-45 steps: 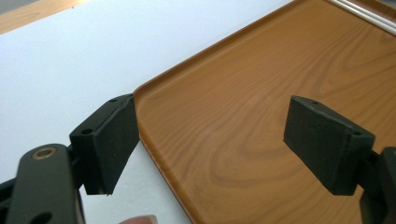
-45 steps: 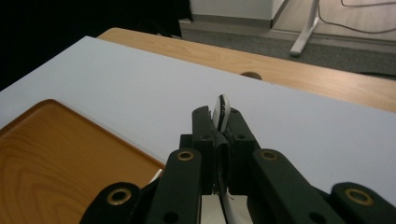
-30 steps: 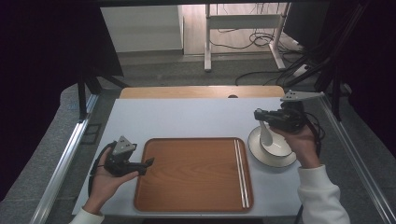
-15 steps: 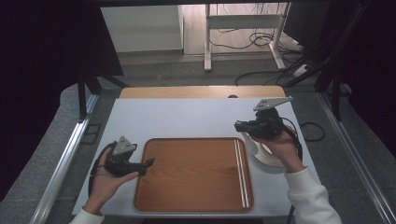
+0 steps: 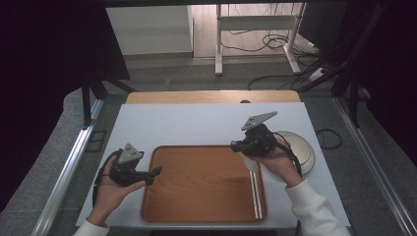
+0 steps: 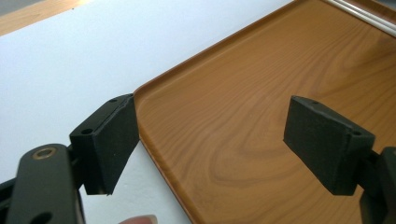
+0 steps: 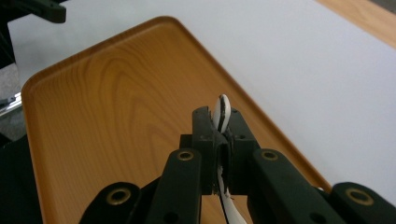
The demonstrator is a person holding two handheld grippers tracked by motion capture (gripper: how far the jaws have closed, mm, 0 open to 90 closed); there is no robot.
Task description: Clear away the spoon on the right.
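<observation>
White table (image 5: 196,125), wooden tray (image 5: 196,182) (chopsticks (image 5: 254,189))

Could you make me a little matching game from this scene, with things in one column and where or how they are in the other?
Things:
1. left gripper
2. right gripper
3. chopsticks
4. white plate

States:
A. lying along the wooden tray's right side
B. on the table, right of the tray
C. jaws wide apart, nothing between them
D. jaws closed on a white spoon

Pairs: 1-C, 2-D, 3-A, 4-B
</observation>
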